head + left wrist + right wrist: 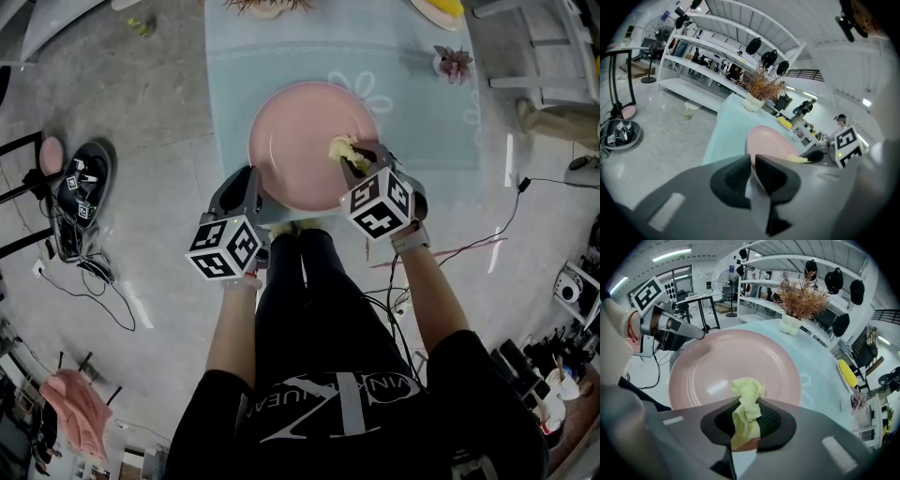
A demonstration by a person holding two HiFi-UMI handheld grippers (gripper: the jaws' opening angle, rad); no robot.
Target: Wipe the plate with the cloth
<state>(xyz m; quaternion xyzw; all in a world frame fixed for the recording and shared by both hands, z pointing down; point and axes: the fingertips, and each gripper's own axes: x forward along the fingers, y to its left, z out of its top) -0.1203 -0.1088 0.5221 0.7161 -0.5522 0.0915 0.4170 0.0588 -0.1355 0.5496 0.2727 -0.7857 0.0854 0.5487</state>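
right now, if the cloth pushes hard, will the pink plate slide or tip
Probably little sliding: the left gripper pinches the pink plate at its rim. It looks rigid and glossy, so likely slick and breakable. Tipping seems unlikely; it lies flat on the table.

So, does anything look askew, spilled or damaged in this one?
Nothing stands out. The round pink plate sits flat and whole on the pale blue tabletop, its near rim pinched by the left tool, while the right tool holds a crumpled yellow cloth over its right side. No spill shows.
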